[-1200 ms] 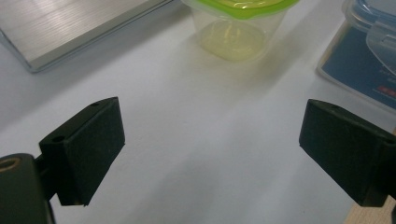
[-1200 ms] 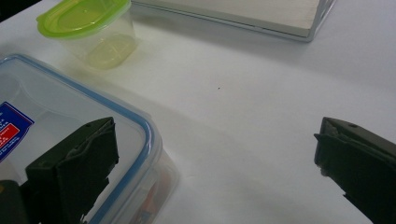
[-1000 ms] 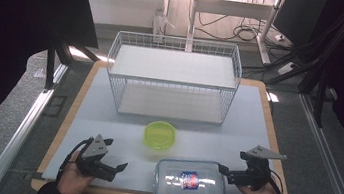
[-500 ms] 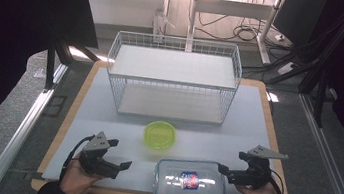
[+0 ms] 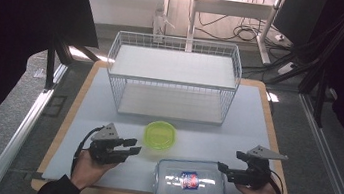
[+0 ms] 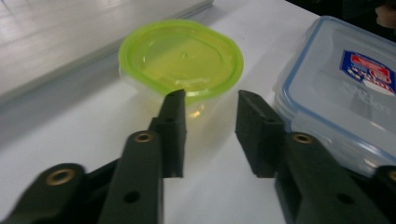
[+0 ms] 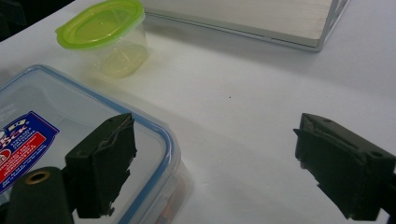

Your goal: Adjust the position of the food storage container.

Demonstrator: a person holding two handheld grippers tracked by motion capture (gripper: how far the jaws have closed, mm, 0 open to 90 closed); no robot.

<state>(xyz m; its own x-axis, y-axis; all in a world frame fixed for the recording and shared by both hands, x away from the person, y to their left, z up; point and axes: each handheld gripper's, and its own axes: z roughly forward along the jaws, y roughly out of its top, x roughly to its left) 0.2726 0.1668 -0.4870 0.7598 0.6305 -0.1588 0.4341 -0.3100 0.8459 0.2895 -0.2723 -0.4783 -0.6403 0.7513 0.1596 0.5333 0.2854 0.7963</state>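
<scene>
Green-lidded and round, the small tub (image 5: 159, 135) sits on the white table (image 5: 257, 123) just in front of the wire rack (image 5: 172, 79), and your left gripper (image 5: 134, 149) now points at it from close by. Since a second ago that gripper has edged toward the tub and lifted a little, and its jaws have just been closing: they stand narrow, with a small gap and nothing between them, their tips just short of the tub's wall. Your right gripper (image 5: 221, 167) sits where it did, at the right end of the clear rectangular box (image 5: 190, 182) with the blue-edged lid. Its jaws have just closed slightly but are wide apart, one above the box's corner, the other over bare table, gripping nothing. Tub and box have not shifted.
</scene>
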